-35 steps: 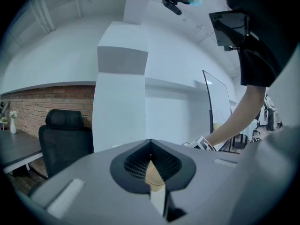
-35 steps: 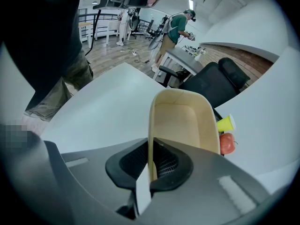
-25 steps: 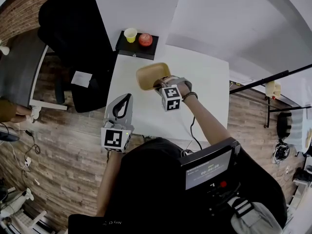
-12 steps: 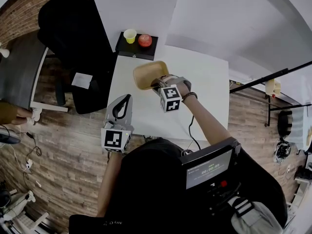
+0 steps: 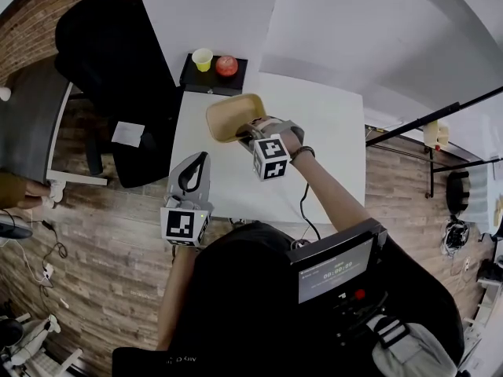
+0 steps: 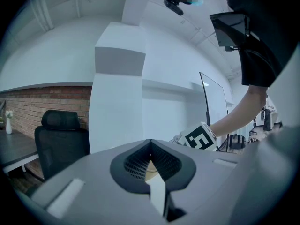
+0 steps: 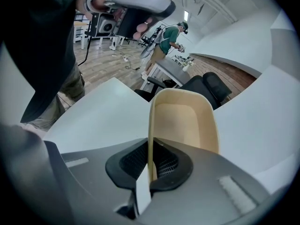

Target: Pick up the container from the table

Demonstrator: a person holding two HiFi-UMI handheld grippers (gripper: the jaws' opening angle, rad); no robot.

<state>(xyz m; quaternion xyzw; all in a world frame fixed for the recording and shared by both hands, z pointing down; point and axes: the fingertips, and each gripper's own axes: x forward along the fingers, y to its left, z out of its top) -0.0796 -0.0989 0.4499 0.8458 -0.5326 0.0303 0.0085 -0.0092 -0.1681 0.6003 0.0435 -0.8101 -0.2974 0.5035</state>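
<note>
With the right gripper (image 7: 150,172) clenched on the container (image 7: 185,121) rim at upper centre, apparently clear of the table (image 5: 330,132), and the left gripper (image 5: 202,160) closed empty, lifting is in hand; next, raise steadily without slackening.

White table (image 5: 330,132) and black chair (image 5: 118,61) stand on seemingly wooden floor (image 5: 102,234).

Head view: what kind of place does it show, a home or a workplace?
Most likely a workplace, an office or a lab: a white table, a black office chair near it, a brick wall and a wood-plank floor.
</note>
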